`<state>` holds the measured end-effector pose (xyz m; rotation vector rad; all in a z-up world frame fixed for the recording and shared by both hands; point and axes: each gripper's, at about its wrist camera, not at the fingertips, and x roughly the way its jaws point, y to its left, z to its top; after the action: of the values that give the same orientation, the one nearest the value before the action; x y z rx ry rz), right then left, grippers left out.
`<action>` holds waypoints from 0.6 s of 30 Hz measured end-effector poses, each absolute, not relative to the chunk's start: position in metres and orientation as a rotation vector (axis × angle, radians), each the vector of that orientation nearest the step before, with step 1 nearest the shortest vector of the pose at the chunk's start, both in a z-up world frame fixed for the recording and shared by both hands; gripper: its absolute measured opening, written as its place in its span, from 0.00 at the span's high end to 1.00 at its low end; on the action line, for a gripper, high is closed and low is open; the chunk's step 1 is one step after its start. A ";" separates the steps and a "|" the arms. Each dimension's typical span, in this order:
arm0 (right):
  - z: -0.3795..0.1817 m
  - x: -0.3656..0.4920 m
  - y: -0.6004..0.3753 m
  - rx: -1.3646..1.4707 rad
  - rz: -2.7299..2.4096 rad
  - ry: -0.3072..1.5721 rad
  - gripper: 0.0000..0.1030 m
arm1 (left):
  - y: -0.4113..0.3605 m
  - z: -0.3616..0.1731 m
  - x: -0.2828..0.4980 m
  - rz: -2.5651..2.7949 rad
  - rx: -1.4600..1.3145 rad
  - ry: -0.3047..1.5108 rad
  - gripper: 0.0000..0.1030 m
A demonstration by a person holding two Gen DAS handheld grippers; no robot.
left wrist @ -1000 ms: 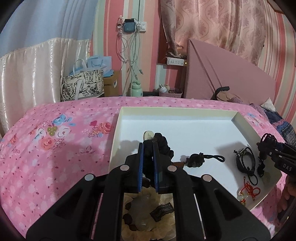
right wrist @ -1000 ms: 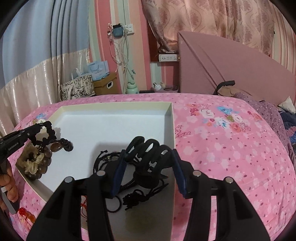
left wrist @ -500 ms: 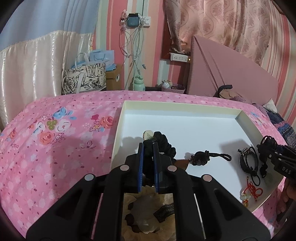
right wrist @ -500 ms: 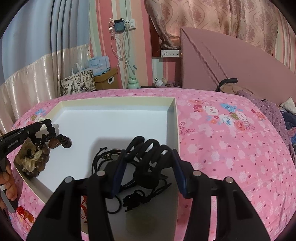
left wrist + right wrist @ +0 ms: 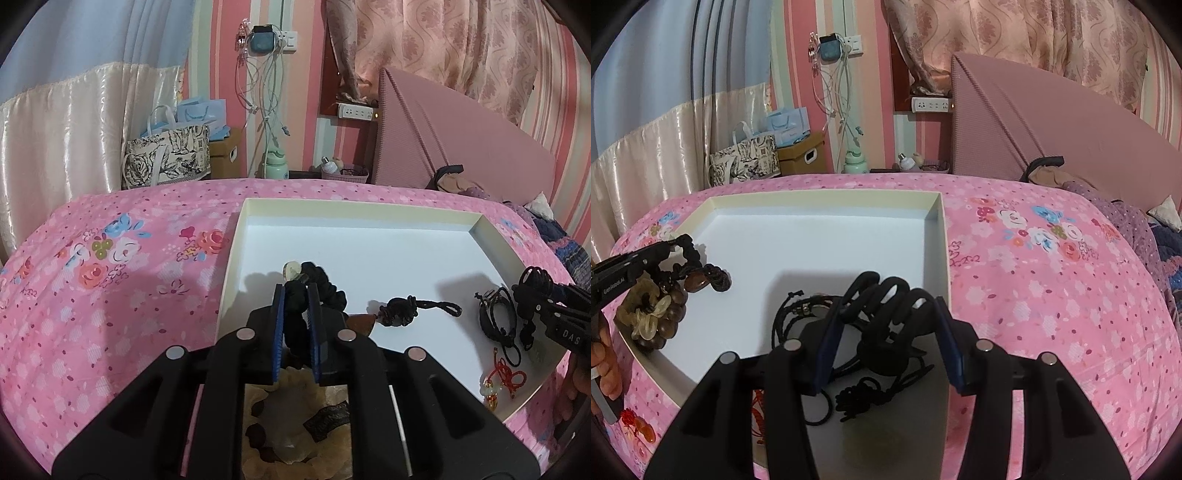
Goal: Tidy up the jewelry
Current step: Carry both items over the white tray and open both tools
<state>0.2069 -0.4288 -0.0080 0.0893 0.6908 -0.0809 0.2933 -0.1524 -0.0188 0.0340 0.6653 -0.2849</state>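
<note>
Black braided cord (image 5: 317, 295), pinched in left hand-held gripper (image 5: 296, 321), trails rightward.

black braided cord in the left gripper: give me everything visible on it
The black braided cord looks like knotted or ruched textile, thick and bumpy. The left gripper is shut on one stretch of it, blue pads on both sides. A pale round bead sits at its far end. In the right wrist view it hangs from the gripper tip over the left side of the white tray, running down to a brown stone pendant and a dark knotted end, which seem to rest on the tray floor.
</note>
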 end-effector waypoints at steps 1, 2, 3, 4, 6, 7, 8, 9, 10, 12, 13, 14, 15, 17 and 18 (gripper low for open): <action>-0.008 0.207 -0.428 0.087 -0.080 0.692 0.52 | -0.153 -0.019 0.293 -0.285 0.037 0.665 0.90; -0.008 0.207 -0.428 0.087 -0.080 0.692 0.52 | -0.153 -0.019 0.293 -0.284 0.040 0.664 0.90; -0.008 0.208 -0.427 0.086 -0.080 0.693 0.52 | -0.153 -0.019 0.293 -0.282 0.041 0.662 0.90; -0.008 0.208 -0.427 0.085 -0.079 0.693 0.52 | -0.153 -0.019 0.293 -0.281 0.042 0.661 0.90; -0.008 0.209 -0.427 0.079 -0.080 0.696 0.52 | -0.154 -0.019 0.292 -0.279 0.047 0.661 0.86; -0.008 0.209 -0.426 0.077 -0.079 0.696 0.52 | -0.154 -0.019 0.292 -0.279 0.048 0.658 0.84; -0.008 0.209 -0.426 0.076 -0.079 0.696 0.52 | -0.154 -0.018 0.291 -0.279 0.050 0.656 0.82; -0.008 0.208 -0.425 0.078 -0.080 0.695 0.52 | -0.154 -0.019 0.291 -0.279 0.052 0.655 0.80; -0.008 0.208 -0.425 0.079 -0.081 0.695 0.52 | -0.154 -0.019 0.291 -0.276 0.054 0.653 0.76; -0.008 0.208 -0.425 0.084 -0.083 0.692 0.52 | -0.154 -0.018 0.290 -0.274 0.053 0.649 0.68; -0.007 0.207 -0.425 0.085 -0.084 0.690 0.52 | -0.154 -0.018 0.290 -0.273 0.052 0.646 0.61; -0.006 0.207 -0.425 0.085 -0.085 0.685 0.50 | -0.153 -0.017 0.289 -0.270 0.049 0.640 0.57; -0.005 0.206 -0.425 0.086 -0.082 0.680 0.47 | -0.153 -0.017 0.289 -0.266 0.046 0.636 0.44; -0.004 0.205 -0.424 0.079 -0.082 0.671 0.46 | -0.151 -0.014 0.288 -0.253 0.043 0.616 0.33; -0.004 0.204 -0.424 0.078 -0.082 0.669 0.46 | -0.150 -0.014 0.287 -0.255 0.039 0.614 0.32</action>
<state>0.2043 -0.4242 -0.0039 0.0776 0.6693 -0.0817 0.2872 -0.1499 -0.0139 0.0386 0.6137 -0.2553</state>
